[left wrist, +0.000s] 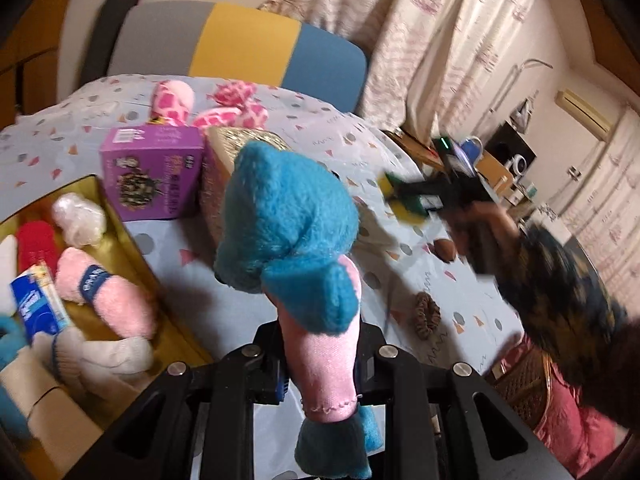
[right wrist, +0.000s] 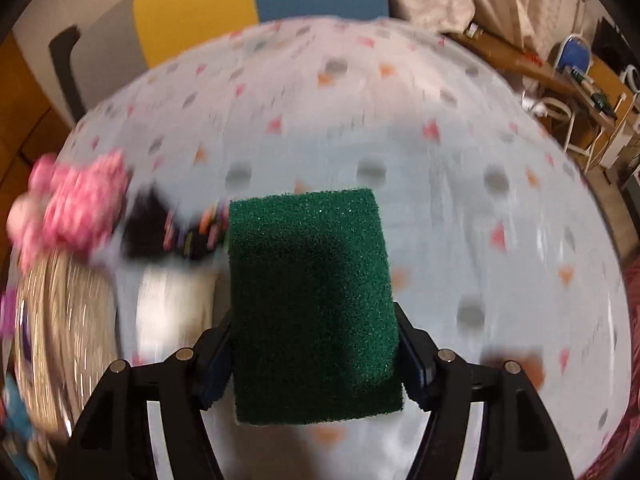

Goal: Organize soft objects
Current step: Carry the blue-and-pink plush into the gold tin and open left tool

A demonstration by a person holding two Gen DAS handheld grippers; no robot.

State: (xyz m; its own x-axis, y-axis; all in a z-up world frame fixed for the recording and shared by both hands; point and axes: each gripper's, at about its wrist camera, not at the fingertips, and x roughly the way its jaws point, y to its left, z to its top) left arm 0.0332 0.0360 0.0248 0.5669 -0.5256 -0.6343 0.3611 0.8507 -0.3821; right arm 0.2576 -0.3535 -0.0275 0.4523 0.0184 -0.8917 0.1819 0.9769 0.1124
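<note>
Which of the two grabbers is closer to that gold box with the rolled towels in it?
Left. The left gripper, clamped on the blue and pink plush toy, sits just beside the gold box. The right gripper, holding a green sponge, is farther across the table.

I count one blue-and-pink plush toy (left wrist: 288,232) at centre frame, one green sponge (right wrist: 314,308) at centre, one purple box (left wrist: 154,172) upper left, one brown scrunchie (left wrist: 427,315) lower right, two pink spotted plush toys (left wrist: 172,102) at top.
</note>
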